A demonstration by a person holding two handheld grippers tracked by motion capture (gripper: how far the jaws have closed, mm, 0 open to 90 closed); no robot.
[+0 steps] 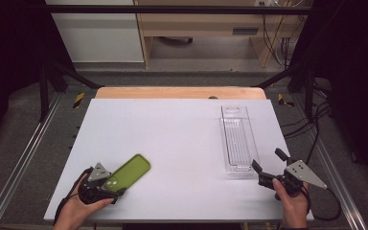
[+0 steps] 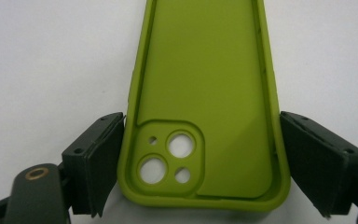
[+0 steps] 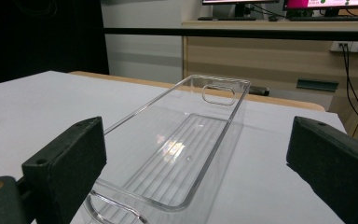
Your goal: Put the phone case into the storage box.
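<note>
green phone case (image 2: 205,93) between my left gripper (image 1: 120,190) jaws, near table (image 1: 182,139) front-left corner; pads flank camera end, not pressing. soft, light, bendy: pinch long rims. right gripper (image 1: 266,167) wide, empty, facing clear tray (image 1: 237,139).

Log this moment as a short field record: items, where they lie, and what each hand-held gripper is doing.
surface: white table
item 1: green phone case, flat, inner side up, near left
item 2: clear plastic tray, empty, right side
left hand-held gripper: jaws astride the case's camera end, small gaps at both sides
right hand-held gripper: open, facing the tray's near end, not touching
</note>
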